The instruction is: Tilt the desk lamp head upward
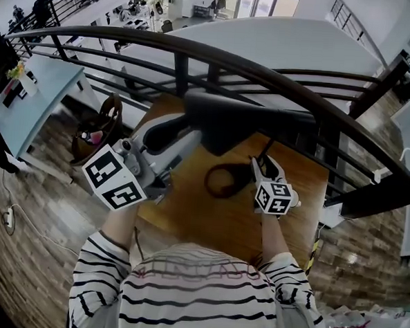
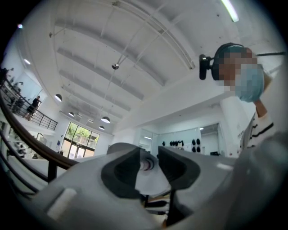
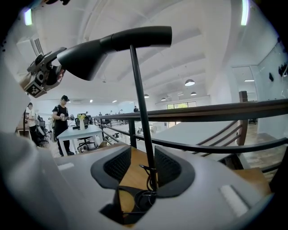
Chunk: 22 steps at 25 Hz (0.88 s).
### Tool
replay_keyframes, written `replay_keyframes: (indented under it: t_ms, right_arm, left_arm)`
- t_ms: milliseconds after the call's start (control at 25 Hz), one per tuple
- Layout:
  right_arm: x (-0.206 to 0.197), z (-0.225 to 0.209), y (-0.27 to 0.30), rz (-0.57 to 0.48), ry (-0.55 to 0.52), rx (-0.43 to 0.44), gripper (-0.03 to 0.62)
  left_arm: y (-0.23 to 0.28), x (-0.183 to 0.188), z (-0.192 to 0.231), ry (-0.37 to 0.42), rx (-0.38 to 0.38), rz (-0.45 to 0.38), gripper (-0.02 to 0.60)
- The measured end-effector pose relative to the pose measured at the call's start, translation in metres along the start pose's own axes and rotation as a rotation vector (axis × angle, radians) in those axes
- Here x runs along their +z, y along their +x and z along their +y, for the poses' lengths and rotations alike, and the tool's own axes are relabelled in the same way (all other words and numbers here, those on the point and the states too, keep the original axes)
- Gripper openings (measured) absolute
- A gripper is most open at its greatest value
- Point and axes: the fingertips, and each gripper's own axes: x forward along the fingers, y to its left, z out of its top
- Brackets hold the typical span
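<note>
The lamp head [image 3: 112, 45] sits atop a thin black stem [image 3: 141, 117] that rises from a round base [image 1: 221, 181] on the wooden desk [image 1: 188, 218], close to the dark railing [image 1: 279, 81]. The left gripper [image 2: 148, 164] pinches the head's wide end (the pale surface wedged between its pads looks like the shade's underside, though that close view is too blurred to be sure). The right gripper [image 3: 137, 166] is low near the base with its jaws spread. The stem stands between them, just beside the right-hand pad, unsqueezed.
</note>
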Motion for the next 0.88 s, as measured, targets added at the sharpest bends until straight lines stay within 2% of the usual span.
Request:
replay_keyframes:
  t_ms: [200,320,600,880]
  right_arm:
    - [-0.004,0.006,-0.024,-0.014,0.026,-0.014,0.169]
    - [-0.010,0.010,-0.043,-0.023,0.046,-0.019,0.169]
    - [-0.022,0.026,-0.078,-0.034,0.079,-0.027,0.167]
    - [-0.039,0.051,-0.107,-0.036,0.103,-0.031,0.166]
  left_arm:
    - [-0.002,-0.003,-0.008,0.016,0.007,-0.015,0.136]
    - [-0.002,-0.009,-0.018,0.028,0.014,-0.021,0.209]
    - [-0.012,-0.032,-0.023,-0.041,0.035,-0.003,0.244]
    - [-0.033,-0.047,-0.028,-0.056,0.062,-0.003,0.249]
